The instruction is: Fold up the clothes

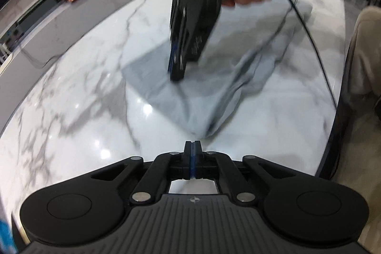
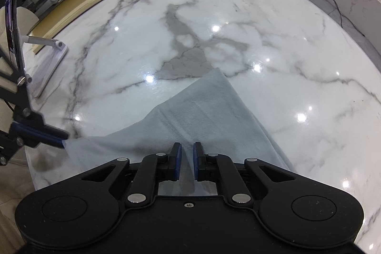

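Your left claw is fully closed and is pinching the nearest corner of the grey cloth. From that corner the cloth is stretching away across the marble table, with its long axis running from 6 o'clock towards 1 o'clock in the left view. Your right claw is pointing down onto the middle of the cloth. Its pads are standing only a sliver apart, and they appear to be nipping a ridge of fabric between them.

From the right claw, the left claw is sitting at 9 o'clock and the free far corner is lying flat at 12 o'clock. The left claw is holding the loose end, so the fold is likely depending on it. You are probably carrying that corner across while the right claw is pinning the middle.
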`<state>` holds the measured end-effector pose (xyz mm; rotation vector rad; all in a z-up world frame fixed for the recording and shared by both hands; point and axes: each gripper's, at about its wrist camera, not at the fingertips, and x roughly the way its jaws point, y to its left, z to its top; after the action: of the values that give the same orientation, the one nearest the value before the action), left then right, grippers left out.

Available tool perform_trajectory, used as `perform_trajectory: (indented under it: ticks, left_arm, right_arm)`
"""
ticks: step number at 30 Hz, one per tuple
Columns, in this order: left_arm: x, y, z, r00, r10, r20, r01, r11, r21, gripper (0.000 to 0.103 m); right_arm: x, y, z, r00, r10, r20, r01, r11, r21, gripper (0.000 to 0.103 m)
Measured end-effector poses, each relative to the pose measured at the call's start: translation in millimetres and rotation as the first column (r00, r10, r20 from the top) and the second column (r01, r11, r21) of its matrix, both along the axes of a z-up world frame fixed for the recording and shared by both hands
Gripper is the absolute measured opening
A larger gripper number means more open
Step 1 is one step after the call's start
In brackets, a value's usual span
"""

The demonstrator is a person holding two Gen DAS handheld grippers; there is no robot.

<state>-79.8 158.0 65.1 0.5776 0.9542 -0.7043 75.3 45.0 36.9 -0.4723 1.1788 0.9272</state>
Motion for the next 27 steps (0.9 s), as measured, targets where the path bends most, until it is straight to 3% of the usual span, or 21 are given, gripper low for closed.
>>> perform_trajectory:
  ticks: [4, 6, 10, 14, 19, 23, 25, 27]
  left_arm:
    - [-2, 3, 3, 0.995, 0.09, 0.039, -0.09, 0.996, -0.011, 0.001]
    - [-1, 5, 5, 0.983, 0.174, 0.065, -0.17, 0.984, -0.052, 0.008]
    - [3, 6, 8, 0.939, 0.338, 0.057, -0.323, 0.929, -0.182, 0.025]
    - [11, -7, 7, 0.907, 0.42, 0.019, -0.405, 0.886, -0.227, 0.044]
    - [22, -14, -1, 0.834, 0.549, -0.063, -0.544, 0.797, -0.262, 0.048]
    - [24, -16, -11, 0.77, 0.629, -0.108, -0.631, 0.725, -0.276, 0.051]
    - [24, -13, -17, 0.743, 0.652, -0.148, -0.663, 0.688, -0.296, 0.053]
    - [25, -9, -21, 0.715, 0.672, -0.193, -0.693, 0.644, -0.323, 0.054]
  right_arm:
    - [-2, -1, 0, 1.0, -0.014, 0.011, 0.014, 1.0, 0.003, 0.006]
    - [-6, -3, 1, 0.999, -0.035, 0.023, 0.035, 0.999, 0.005, 0.007]
    - [-19, -25, 11, 0.992, -0.124, 0.023, 0.123, 0.99, 0.064, 0.016]
    - [-50, -62, 21, 0.967, -0.241, 0.08, 0.234, 0.968, 0.088, 0.02]
    - [-85, -114, 19, 0.893, -0.435, 0.111, 0.424, 0.899, 0.114, 0.02]
    - [-120, -149, 14, 0.804, -0.564, 0.188, 0.544, 0.825, 0.153, 0.02]
    - [-132, -158, 11, 0.773, -0.59, 0.234, 0.565, 0.807, 0.169, 0.02]
    - [-141, -162, 7, 0.763, -0.589, 0.268, 0.561, 0.808, 0.177, 0.021]
